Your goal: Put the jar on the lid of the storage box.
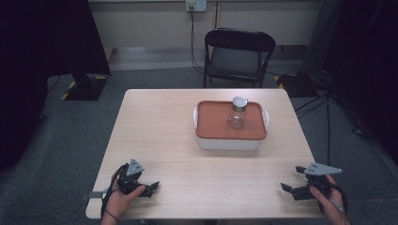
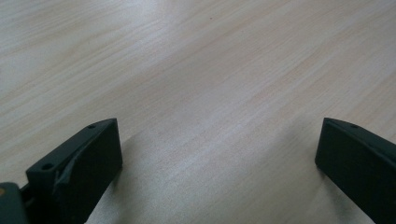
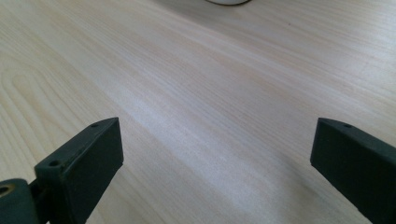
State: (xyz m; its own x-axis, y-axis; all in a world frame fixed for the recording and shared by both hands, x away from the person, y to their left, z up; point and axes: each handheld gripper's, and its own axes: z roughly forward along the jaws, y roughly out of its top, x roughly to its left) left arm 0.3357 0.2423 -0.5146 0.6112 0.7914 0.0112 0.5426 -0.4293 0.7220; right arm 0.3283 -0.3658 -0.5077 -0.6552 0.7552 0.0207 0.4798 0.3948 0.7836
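Note:
A white box with an orange lid stands on the far right part of the wooden table. On the lid sits a clear glass jar with a metal cap, tilted or lying. My left gripper rests near the table's front left corner, open, with bare wood between its jaws. My right gripper is at the front right edge, also open over bare wood. A curved white edge of the box peeks in at the top of the right gripper view.
A black folding chair stands behind the table's far edge. Cables run over the grey floor at the right. A dark stand base with yellow-black tape sits at the far left.

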